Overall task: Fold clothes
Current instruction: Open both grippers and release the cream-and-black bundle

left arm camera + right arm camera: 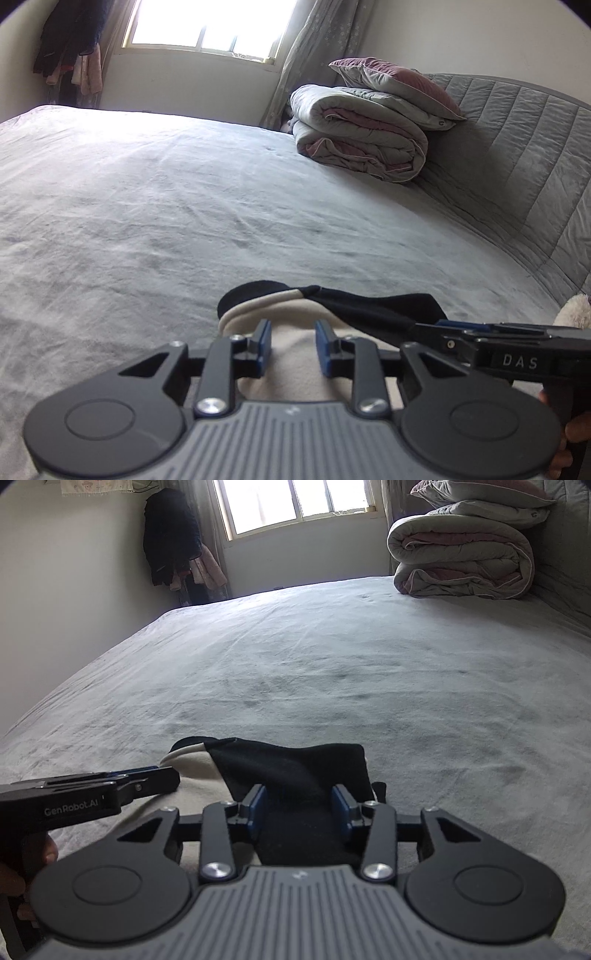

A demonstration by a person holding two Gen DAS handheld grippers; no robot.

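Observation:
A cream and black garment (291,332) lies on the grey bed near me; it also shows in the right wrist view (295,771). My left gripper (293,347) is open, its jaws apart over the cream part. My right gripper (301,808) is open over the black part. In the left wrist view the right gripper (439,330) comes in from the right, low over the black cloth. In the right wrist view the left gripper (162,775) comes in from the left, its tips by the cream cloth.
The grey bedsheet (184,206) stretches ahead. A folded duvet (362,136) with a pillow (395,85) on top sits at the far right by the padded headboard (517,147). Clothes hang (170,539) in the corner by the window. A plush toy (576,310) is at the right edge.

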